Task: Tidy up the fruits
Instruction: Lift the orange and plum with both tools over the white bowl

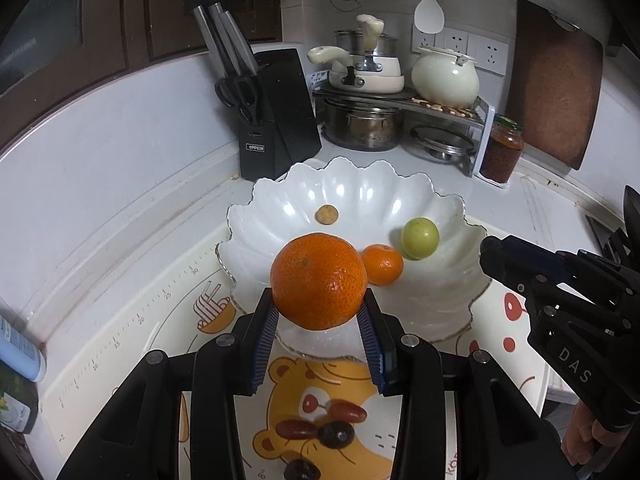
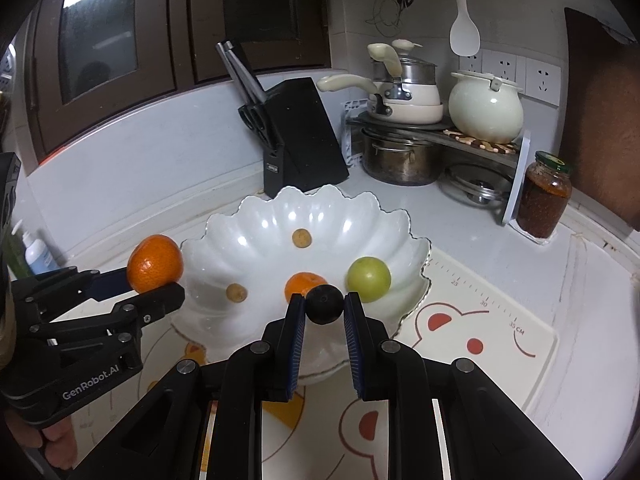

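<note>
Bowl holds small orange, green fruit; left tongs pinch orange, right tongs perhaps a plum.

A home kitchen: beside the knife block stand stacked pots, with wall sockets and a rice paddle above them.

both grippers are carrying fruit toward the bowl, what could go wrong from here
1. The left gripper pinches the large orange only low on its sides, so the round fruit may roll out before it clears the white bowl.
2. The right gripper holds a small dark fruit at its fingertips; it could slip and bounce.
3. Released from height, either fruit could knock the small orange or green fruit already inside.
</note>
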Demonstrator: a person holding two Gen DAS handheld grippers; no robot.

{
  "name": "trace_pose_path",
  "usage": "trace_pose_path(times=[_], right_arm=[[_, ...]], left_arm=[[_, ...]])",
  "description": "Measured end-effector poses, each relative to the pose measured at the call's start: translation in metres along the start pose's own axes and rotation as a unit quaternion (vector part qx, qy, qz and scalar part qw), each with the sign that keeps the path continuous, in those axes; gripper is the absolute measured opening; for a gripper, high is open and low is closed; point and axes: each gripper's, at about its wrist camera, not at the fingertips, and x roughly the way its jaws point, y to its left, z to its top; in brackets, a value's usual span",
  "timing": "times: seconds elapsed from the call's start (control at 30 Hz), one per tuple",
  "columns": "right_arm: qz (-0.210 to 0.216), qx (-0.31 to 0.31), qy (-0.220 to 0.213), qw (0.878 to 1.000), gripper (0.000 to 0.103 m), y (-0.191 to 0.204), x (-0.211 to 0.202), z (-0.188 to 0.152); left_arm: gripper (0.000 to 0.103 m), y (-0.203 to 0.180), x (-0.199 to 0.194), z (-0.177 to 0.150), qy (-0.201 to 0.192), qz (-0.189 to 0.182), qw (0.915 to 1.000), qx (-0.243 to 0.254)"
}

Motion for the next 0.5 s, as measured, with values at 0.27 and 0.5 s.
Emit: trace_pose_path(times=[0.27, 0.5], right_arm=[[-0.01, 0.003, 0.003, 1.0, 0.021, -0.008, 0.015, 0.009], [-0.018, 0.004, 0.011, 1.0, 0.021, -0.013, 0.03, 0.011]], left_arm=[[0.04, 0.004, 0.018, 0.008, 0.004, 0.003, 0.9999, -0.01], [0.04, 0.005, 0.032, 0.014, 0.008, 0.01, 0.9999, -0.008]])
